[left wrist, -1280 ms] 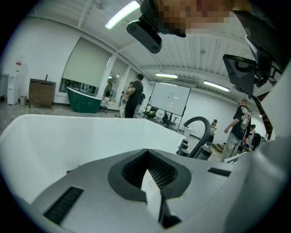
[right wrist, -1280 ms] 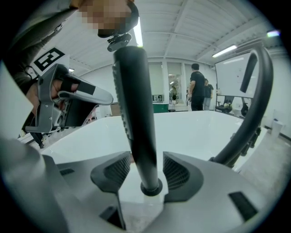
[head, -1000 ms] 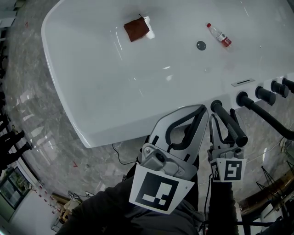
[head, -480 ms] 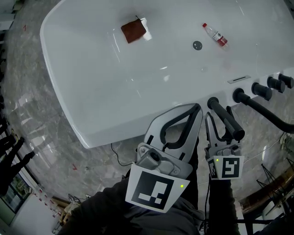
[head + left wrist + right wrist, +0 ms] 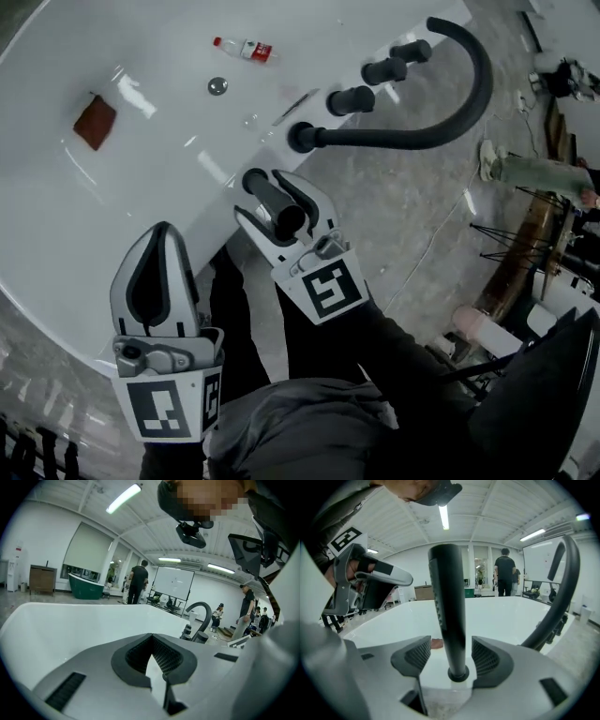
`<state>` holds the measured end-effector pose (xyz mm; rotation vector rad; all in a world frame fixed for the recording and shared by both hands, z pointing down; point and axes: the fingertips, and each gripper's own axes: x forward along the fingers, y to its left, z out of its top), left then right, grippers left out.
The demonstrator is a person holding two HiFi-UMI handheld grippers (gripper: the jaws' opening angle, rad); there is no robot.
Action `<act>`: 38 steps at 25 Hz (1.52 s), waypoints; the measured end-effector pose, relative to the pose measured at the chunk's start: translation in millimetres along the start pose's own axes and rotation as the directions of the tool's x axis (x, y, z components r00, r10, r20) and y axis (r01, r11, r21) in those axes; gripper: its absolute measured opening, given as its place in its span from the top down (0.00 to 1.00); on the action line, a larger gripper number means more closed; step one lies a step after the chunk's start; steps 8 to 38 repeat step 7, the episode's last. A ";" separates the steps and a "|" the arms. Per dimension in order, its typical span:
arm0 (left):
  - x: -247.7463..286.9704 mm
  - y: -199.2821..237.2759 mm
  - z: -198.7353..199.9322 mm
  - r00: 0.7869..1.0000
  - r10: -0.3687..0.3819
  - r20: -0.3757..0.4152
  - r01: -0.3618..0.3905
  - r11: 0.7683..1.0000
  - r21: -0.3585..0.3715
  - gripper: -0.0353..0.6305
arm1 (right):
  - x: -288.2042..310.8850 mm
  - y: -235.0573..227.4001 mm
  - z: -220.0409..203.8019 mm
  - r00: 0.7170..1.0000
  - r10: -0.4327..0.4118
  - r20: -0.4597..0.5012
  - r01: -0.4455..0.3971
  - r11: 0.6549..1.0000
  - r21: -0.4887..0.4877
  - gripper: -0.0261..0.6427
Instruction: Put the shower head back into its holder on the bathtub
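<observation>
The black shower head (image 5: 274,202) stands upright in its holder (image 5: 458,673) on the white bathtub's rim (image 5: 211,225). My right gripper (image 5: 260,194) is open around it. Its jaws have just been opening, and in the right gripper view (image 5: 452,653) a gap shows on each side between the pads (image 5: 417,654) and the shower head (image 5: 447,611). My left gripper (image 5: 161,230) hangs over the tub's near edge to the left, shut and empty; its tips meet in the left gripper view (image 5: 152,639).
A black curved faucet spout (image 5: 459,94) and three black knobs (image 5: 352,98) stand on the rim beyond the holder. Inside the tub lie a water bottle (image 5: 244,49), a drain (image 5: 217,86) and a brown cloth (image 5: 96,122). People stand in the hall behind (image 5: 138,581).
The head view has swung round, so the tub now lies at the upper left. The shower head still stands between the right jaws at the rim. The left gripper now shows farther left.
</observation>
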<state>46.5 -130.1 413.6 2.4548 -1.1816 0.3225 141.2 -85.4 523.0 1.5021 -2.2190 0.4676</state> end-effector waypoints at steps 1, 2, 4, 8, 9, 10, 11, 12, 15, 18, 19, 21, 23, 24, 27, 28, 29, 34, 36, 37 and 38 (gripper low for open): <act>0.7 -3.4 -2.5 1.000 0.002 -0.002 -0.002 1.000 0.004 0.94 | -1.5 -2.5 0.5 1.000 -0.001 0.014 0.001 1.000 0.008 0.57; 1.1 -6.8 -4.5 1.000 -0.003 -0.002 0.003 1.000 0.005 0.94 | -3.7 -4.7 0.7 1.000 -0.006 0.025 0.006 1.000 0.012 0.57; 1.8 -13.2 -6.3 1.000 -0.017 0.003 0.017 1.000 0.000 0.94 | -8.2 -8.8 1.1 0.999 -0.019 0.040 0.019 1.000 0.011 0.57; 3.5 -24.6 -8.1 0.999 -0.038 0.014 0.038 0.999 -0.011 0.94 | -16.8 -16.7 3.0 0.997 -0.043 0.066 0.042 0.999 0.019 0.57; 3.5 -24.6 -8.1 0.999 -0.038 0.014 0.038 0.999 -0.011 0.94 | -16.8 -16.7 3.0 0.997 -0.043 0.066 0.042 0.999 0.019 0.57; 3.5 -24.6 -8.1 0.999 -0.038 0.014 0.038 0.999 -0.011 0.94 | -16.8 -16.7 3.0 0.997 -0.043 0.066 0.042 0.999 0.019 0.57; 3.5 -24.6 -8.1 0.999 -0.038 0.014 0.038 0.999 -0.011 0.94 | -16.8 -16.7 3.0 0.997 -0.043 0.066 0.042 0.999 0.019 0.57; 3.5 -24.6 -8.1 0.999 -0.038 0.014 0.038 0.999 -0.011 0.94 | -16.8 -16.7 3.0 0.997 -0.043 0.066 0.042 0.999 0.019 0.57; 3.5 -24.6 -8.1 0.999 -0.038 0.014 0.038 0.999 -0.011 0.94 | -16.8 -16.7 3.0 0.997 -0.043 0.066 0.042 0.999 0.019 0.57; 3.5 -24.6 -8.1 0.999 -0.038 0.014 0.038 0.999 -0.011 0.94 | -16.8 -16.7 3.0 0.997 -0.043 0.066 0.042 0.999 0.019 0.57; 3.5 -24.6 -8.1 0.999 -0.038 0.014 0.038 0.999 -0.011 0.94 | -16.8 -16.7 3.0 0.997 -0.043 0.066 0.042 0.999 0.019 0.57; 3.5 -24.6 -8.1 0.999 -0.038 0.014 0.038 0.999 -0.011 0.94 | -16.8 -16.7 3.0 0.997 -0.043 0.066 0.042 0.999 0.019 0.57; 3.5 -24.6 -8.1 0.999 -0.038 0.014 0.038 0.999 -0.011 0.94 | -16.8 -16.7 3.0 0.997 -0.043 0.066 0.042 0.999 0.019 0.57; 3.5 -24.6 -8.1 0.999 -0.038 0.014 0.038 0.999 -0.011 0.94 | -16.8 -16.7 3.0 0.997 -0.043 0.066 0.042 0.999 0.019 0.57; 3.5 -24.6 -8.1 0.999 -0.038 0.014 0.038 0.999 -0.011 0.94 | -16.8 -16.7 3.0 0.997 -0.043 0.066 0.042 0.999 0.019 0.57; 3.5 -24.6 -8.1 0.999 -0.038 0.014 0.038 0.999 -0.011 0.94 | -16.8 -16.7 3.0 0.997 -0.043 0.066 0.042 0.999 0.019 0.57; 3.5 -24.6 -8.1 0.999 -0.038 0.014 0.038 0.999 -0.011 0.94 | -16.8 -16.7 3.0 0.997 -0.043 0.066 0.042 0.999 0.019 0.57; 3.5 -24.6 -8.1 0.999 -0.038 0.014 0.038 0.999 -0.011 0.94 | -16.8 -16.7 3.0 0.997 -0.043 0.066 0.042 0.999 0.019 0.57; 3.5 -24.6 -8.1 0.999 -0.038 0.014 0.038 0.999 -0.011 0.94 | -16.8 -16.7 3.0 0.997 -0.043 0.066 0.042 0.999 0.019 0.57; 3.5 -24.6 -8.1 0.999 -0.038 0.014 0.038 0.999 -0.011 0.94 | -16.8 -16.7 3.0 0.997 -0.043 0.066 0.042 0.999 0.019 0.57; 3.5 -24.6 -8.1 0.999 -0.038 0.014 0.038 0.999 -0.011 0.94 | -16.8 -16.7 3.0 0.997 -0.043 0.066 0.042 0.999 0.019 0.57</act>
